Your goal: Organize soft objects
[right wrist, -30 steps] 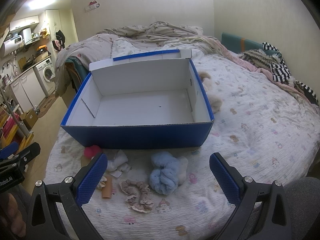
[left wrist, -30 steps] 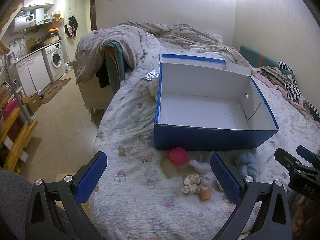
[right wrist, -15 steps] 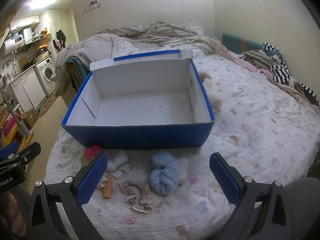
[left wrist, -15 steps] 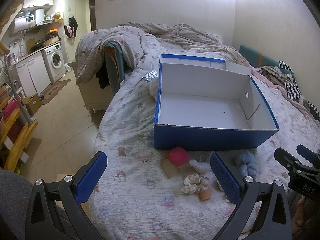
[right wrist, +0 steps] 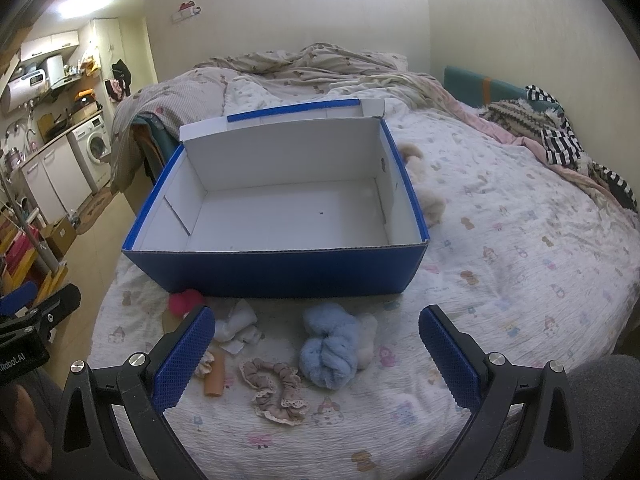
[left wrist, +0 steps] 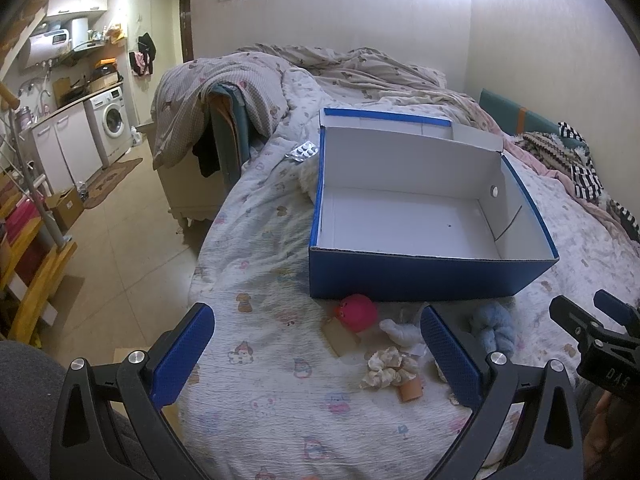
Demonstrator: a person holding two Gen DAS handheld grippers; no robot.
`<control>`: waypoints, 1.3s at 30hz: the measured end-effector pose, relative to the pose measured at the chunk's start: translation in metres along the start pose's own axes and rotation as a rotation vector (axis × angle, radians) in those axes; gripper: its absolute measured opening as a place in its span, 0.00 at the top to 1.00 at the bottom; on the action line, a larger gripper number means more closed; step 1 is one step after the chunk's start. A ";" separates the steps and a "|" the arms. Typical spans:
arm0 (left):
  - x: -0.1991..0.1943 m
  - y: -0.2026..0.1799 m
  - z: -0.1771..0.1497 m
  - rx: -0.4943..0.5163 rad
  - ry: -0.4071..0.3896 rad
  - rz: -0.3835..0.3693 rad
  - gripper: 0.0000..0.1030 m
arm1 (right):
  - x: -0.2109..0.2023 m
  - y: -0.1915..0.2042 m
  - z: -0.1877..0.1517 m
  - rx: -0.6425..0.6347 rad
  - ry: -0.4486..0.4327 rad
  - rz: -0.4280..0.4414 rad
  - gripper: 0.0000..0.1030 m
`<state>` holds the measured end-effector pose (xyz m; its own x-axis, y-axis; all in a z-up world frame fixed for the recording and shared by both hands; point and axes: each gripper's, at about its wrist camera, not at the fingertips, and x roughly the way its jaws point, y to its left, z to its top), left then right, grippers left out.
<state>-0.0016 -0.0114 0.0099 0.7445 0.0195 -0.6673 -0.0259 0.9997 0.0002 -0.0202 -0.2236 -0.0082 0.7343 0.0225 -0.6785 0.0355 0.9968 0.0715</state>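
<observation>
Both tools, left [left wrist: 316,356] and right [right wrist: 314,356], remain wide open and empty. The blue box [right wrist: 276,268] and the soft items on the bed [right wrist: 520,272] are unchanged from before.

Bed [left wrist: 280,240], tiled floor [left wrist: 120,260], washing machine [left wrist: 112,122].

The bed [right wrist: 520,248] wears a cartoon-print sheet. On it sits an open blue box [right wrist: 280,268] (white inside), with a pink plush [left wrist: 357,313], blue fluffy bundle [right wrist: 330,346] and lace scrunchie [right wrist: 276,392] scattered just before it.
</observation>
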 end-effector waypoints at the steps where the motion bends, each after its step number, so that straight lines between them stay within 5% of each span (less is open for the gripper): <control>1: 0.000 0.000 0.000 0.000 0.000 -0.001 0.00 | 0.000 0.000 0.000 -0.001 0.000 0.000 0.00; 18: -0.003 -0.013 0.032 0.021 0.011 -0.039 0.00 | 0.000 0.009 0.033 0.001 0.055 0.075 0.00; 29: 0.068 0.005 0.042 0.025 0.294 0.028 0.00 | 0.066 -0.005 0.041 -0.024 0.407 0.147 0.00; 39: 0.139 0.055 0.011 -0.155 0.539 0.042 0.02 | 0.113 -0.034 0.022 0.083 0.520 0.133 0.00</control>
<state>0.1079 0.0460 -0.0744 0.2953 0.0068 -0.9554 -0.1764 0.9832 -0.0475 0.0770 -0.2568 -0.0712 0.3048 0.2035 -0.9304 0.0339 0.9740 0.2241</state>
